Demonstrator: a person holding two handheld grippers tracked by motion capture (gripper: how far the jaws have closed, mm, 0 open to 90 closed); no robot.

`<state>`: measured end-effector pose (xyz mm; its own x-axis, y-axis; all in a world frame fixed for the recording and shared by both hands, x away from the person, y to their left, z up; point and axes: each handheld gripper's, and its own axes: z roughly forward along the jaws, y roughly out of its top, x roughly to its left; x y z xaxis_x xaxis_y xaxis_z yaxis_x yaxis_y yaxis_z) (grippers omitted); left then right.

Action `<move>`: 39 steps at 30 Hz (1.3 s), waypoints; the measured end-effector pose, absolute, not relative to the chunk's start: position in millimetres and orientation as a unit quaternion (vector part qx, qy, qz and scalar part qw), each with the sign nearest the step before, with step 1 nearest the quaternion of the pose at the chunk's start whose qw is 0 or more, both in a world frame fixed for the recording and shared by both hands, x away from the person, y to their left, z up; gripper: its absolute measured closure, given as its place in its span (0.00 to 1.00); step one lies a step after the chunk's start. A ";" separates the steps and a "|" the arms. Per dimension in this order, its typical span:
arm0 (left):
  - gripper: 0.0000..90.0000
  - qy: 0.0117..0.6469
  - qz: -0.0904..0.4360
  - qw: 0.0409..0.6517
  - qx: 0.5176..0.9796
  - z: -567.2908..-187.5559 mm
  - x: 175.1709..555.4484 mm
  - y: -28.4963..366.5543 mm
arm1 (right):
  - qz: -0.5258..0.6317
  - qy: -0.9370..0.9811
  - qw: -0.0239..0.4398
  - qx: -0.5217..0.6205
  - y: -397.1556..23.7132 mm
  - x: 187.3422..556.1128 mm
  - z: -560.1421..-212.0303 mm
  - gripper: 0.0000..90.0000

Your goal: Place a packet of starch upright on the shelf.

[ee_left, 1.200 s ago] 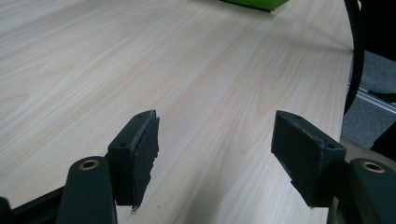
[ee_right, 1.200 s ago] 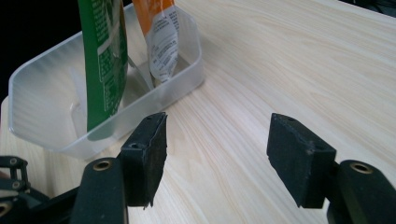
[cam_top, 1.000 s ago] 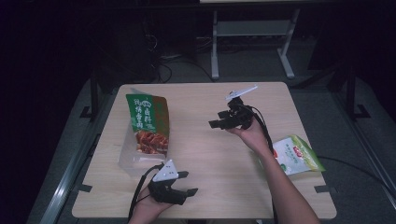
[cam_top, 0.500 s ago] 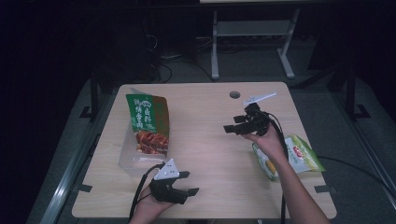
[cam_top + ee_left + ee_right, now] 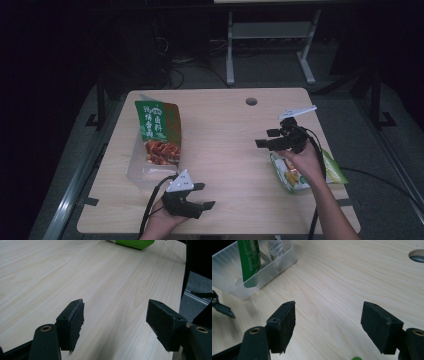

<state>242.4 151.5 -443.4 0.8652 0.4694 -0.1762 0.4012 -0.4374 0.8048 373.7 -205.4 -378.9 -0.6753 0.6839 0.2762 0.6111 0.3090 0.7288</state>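
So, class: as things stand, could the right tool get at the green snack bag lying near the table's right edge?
Probably yes. The right tool hangs open just above and beside the green snack bag, with nothing between its pads. However, it points away toward the clear tub, so the hand would have to turn back.

Light wood-grain table (image 5: 230, 145), rounded corners, one round cable hole (image 5: 251, 101) near the far edge. Landmark: the hole. Clear plastic bin (image 5: 142, 172) rests on the tabletop well to the near left of the hole, an upright green snack bag (image 5: 156, 125) standing in it. Second green snack bag (image 5: 292, 175) lies flat near right of the hole, close to the table's right edge.
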 end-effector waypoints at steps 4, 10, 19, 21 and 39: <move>0.33 0.250 0.033 0.466 0.848 -438.3 243.6 147.5 | 0.430 0.807 0.044 0.403 -215.4 364.7 -378.0 0.30; 0.33 0.238 0.033 0.468 0.850 -433.6 245.9 140.0 | 0.420 0.807 0.057 0.412 -230.1 349.7 -378.6 0.29; 0.33 0.220 0.030 0.464 0.858 -428.7 250.9 116.8 | 0.409 0.798 0.076 0.436 -262.0 327.9 -382.8 0.29; 0.32 0.217 0.030 0.463 0.859 -428.0 252.2 111.3 | 0.407 0.794 0.075 0.444 -269.4 325.0 -384.1 0.29; 0.32 0.204 0.020 0.462 0.863 -428.4 257.8 88.0 | 0.368 0.783 0.090 0.493 -314.3 312.2 -399.5 0.30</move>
<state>257.8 88.0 -428.4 0.9157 0.3713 -0.1536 0.3335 -0.4893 0.8058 312.2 -314.3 -399.5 -0.4968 0.8390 0.2221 0.7057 0.2415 0.6660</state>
